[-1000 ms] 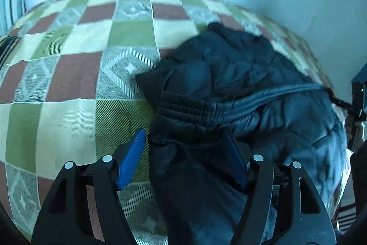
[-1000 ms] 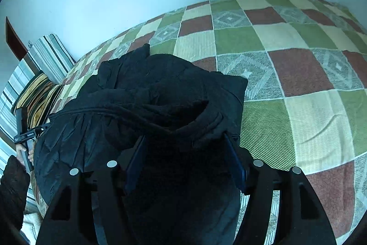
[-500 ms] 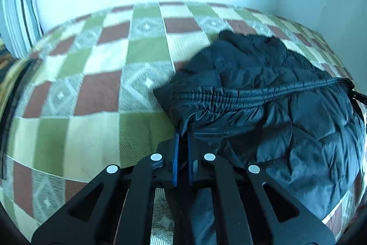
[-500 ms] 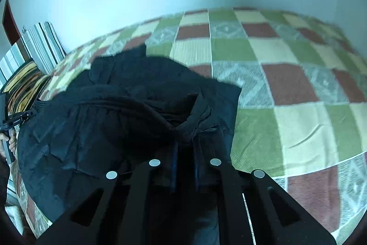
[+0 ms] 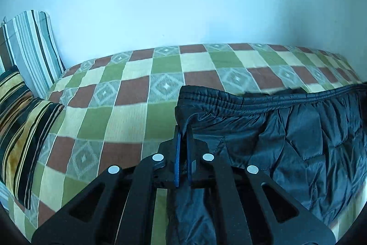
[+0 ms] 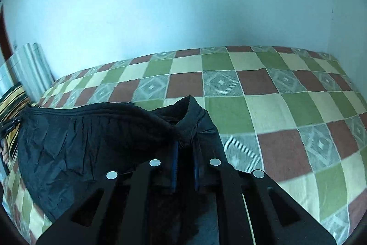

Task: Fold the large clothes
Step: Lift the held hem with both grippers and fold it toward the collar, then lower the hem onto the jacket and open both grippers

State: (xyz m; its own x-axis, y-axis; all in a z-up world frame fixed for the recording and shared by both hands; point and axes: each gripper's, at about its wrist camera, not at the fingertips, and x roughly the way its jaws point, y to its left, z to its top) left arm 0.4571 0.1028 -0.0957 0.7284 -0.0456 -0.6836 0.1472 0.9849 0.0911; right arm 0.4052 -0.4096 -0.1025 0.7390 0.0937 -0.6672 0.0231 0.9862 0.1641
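both grippers pinch the black quilted jacket (image 5: pixel 298 130) at its ribbed hem. the left gripper (image 5: pixel 182 137) has its blue pads pressed nearly together on the hem's left corner; the right gripper (image 6: pixel 184 148) clamps the right corner, a fold of cloth between its pads. the jacket hangs stretched between them over the near part of the checked bedspread (image 5: pixel 128 114). far left, a striped pillow (image 5: pixel 32 47) leans on the pale wall (image 5: pixel 183 4), a striped blanket (image 5: pixel 18 130) nearer.

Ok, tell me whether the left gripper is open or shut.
Shut: the left gripper has its blue pads pinched on the dark jacket's elastic hem corner.
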